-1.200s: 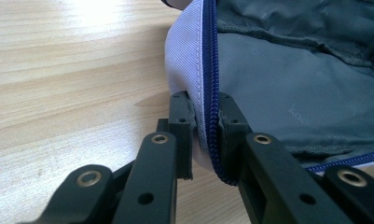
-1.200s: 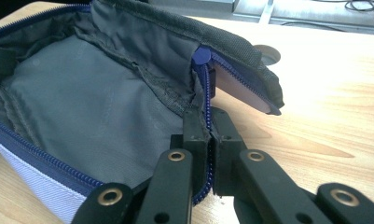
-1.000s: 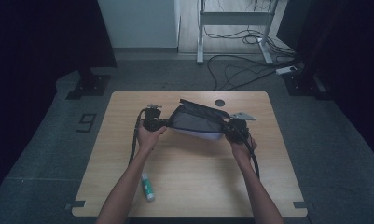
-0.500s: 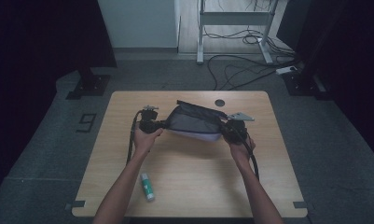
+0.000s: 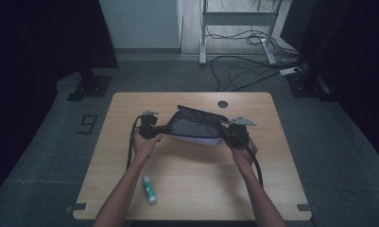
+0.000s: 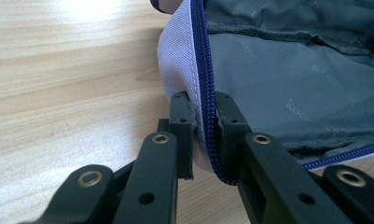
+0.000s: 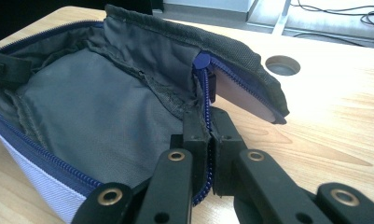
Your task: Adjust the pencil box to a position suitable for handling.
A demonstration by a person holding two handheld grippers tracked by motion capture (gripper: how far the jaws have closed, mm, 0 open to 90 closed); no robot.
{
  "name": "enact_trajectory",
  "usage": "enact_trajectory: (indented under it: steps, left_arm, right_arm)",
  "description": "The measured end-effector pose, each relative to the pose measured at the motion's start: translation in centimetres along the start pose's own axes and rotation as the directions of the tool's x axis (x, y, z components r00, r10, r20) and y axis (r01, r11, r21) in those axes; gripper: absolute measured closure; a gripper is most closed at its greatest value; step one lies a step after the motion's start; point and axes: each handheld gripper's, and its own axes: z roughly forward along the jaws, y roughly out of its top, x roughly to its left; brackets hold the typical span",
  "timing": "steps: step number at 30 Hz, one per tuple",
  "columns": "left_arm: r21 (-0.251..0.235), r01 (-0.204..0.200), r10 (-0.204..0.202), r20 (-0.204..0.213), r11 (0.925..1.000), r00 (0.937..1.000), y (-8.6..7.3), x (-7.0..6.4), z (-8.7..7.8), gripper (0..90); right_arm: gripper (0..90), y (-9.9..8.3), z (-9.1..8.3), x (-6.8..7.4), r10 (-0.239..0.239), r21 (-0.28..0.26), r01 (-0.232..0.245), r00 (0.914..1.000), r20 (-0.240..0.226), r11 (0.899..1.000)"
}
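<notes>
My left gripper (image 6: pixel 204 135) pinches the zipper pouch (image 5: pixel 195 129) rim at one end | my right gripper (image 7: pixel 209 149) pinches the other end | pouch open, mid-table (image 5: pixel 272 184), before the grommet hole (image 5: pixel 222 104) | glue stick (image 5: pixel 149 189) nearer me

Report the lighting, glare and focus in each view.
High view: dim and soft, dark surroundings, the table lit evenly. Left gripper view: bright glare on the wood at top left; the left tool is sharp, the pouch lining slightly soft. Right gripper view: even light, the right tool crisp, background cables blurred.
</notes>
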Motion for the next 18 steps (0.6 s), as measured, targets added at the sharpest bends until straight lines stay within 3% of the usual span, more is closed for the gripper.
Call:
enact_trajectory:
  steps: [18]
  left_arm:
    - [0.025,-0.028,0.028,-0.006,0.9993,0.9996,-1.4,-0.3,-1.1,80.0]
  right_arm:
    - [85.5,-1.0,-0.6,0.9,-0.012,-0.009,0.012,0.9995,-0.030,1.000]
